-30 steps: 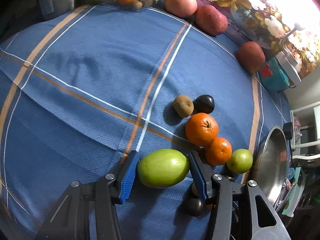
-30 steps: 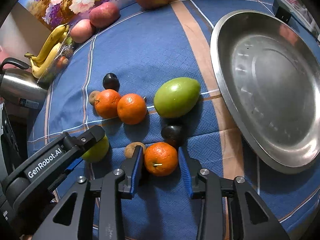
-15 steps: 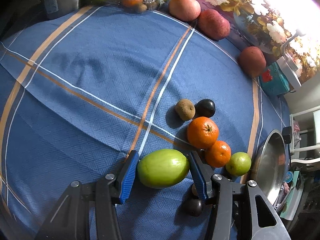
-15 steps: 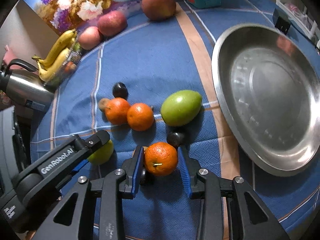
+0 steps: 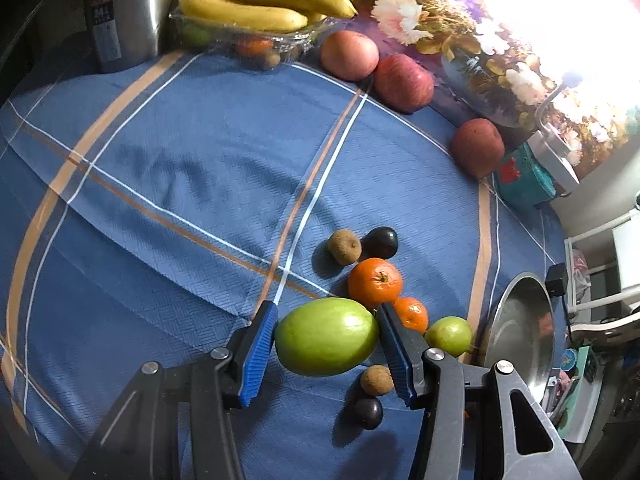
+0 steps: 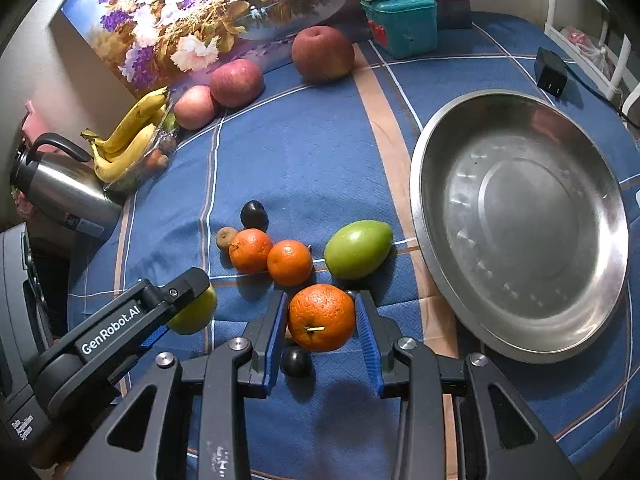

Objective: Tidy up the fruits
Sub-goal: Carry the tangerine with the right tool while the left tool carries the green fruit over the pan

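My left gripper (image 5: 327, 314) is shut on a large green mango (image 5: 326, 336), held above the blue checked tablecloth (image 5: 192, 184). My right gripper (image 6: 321, 299) is shut on an orange (image 6: 322, 317), also off the cloth. In the right wrist view, the left gripper's mango (image 6: 192, 314) hangs at the left. On the cloth lie two oranges (image 6: 251, 250) (image 6: 289, 262), a second green mango (image 6: 357, 249), two dark plums (image 6: 254, 215) (image 6: 296, 362) and a kiwi (image 6: 225, 237). Another kiwi (image 5: 376, 379) lies under the left gripper. A wide steel bowl (image 6: 520, 260) sits to the right, nothing in it.
Three red apples (image 6: 237, 82) line the back by a flower picture (image 6: 224, 8). Bananas (image 6: 128, 136) rest on a clear tray beside a steel kettle (image 6: 56, 188). A teal box (image 6: 400, 28) and a black charger (image 6: 550, 72) stand at the far right.
Both grippers have risen with their fruit. The orange has left the cloth, and a plum now shows beneath it. The mango in the left gripper also hangs higher.
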### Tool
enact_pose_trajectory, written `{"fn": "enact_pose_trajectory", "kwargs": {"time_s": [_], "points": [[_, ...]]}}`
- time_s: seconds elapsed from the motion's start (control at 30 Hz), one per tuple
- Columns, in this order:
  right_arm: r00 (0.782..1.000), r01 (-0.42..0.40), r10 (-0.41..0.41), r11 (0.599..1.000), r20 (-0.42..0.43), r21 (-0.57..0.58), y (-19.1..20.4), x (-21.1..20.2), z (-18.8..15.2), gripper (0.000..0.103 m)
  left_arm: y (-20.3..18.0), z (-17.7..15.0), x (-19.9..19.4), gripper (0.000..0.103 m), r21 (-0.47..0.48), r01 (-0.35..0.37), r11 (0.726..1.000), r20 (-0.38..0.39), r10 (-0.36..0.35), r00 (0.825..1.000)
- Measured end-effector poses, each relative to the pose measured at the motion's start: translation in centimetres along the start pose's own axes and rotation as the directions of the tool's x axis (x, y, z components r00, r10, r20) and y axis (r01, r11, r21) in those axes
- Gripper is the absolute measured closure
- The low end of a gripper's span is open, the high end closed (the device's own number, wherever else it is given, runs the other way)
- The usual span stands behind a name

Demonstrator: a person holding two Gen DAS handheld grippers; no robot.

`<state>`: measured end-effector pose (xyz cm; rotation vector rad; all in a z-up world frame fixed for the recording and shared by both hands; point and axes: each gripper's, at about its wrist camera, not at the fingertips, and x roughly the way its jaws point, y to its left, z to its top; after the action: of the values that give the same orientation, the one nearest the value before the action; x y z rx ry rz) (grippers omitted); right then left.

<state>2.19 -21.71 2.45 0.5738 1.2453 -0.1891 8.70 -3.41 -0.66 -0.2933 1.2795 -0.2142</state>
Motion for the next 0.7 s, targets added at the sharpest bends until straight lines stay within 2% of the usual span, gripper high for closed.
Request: {"fn": "enact_pose_trajectory", "kwargs": {"time_s": [0.27,0.4,0.6,0.7], "points": [[0.999,0.031,-0.032,0.999,0.011,0.032,-1.8,-0.2,0.6,0.067,-1.3,-0.3,0.1,0.049,0.027,-0.002,1.000,0.002,0.002,1.000],[0.995,0.086,-0.089,0.993,0.033,0.077,-4.1,-0.7,1.1,0.067,-2.8,-0.7,0.1,0.049,0.061,0.008,0.998,0.004,-0.008,1.000],[0.983,0.158,-0.171,0.974,0.072,0.162,-7.6,-2.3,2.0,0.067,-6.2,-1.7,0.1,0.049,0.134,0.064,0.989,-0.005,-0.064,0.998],[0.978,0.168,-0.187,0.967,0.088,0.192,-9.1,-2.9,2.3,0.067,-8.6,-2.5,0.1,0.049,0.192,0.101,0.976,-0.012,-0.101,0.995]]}}
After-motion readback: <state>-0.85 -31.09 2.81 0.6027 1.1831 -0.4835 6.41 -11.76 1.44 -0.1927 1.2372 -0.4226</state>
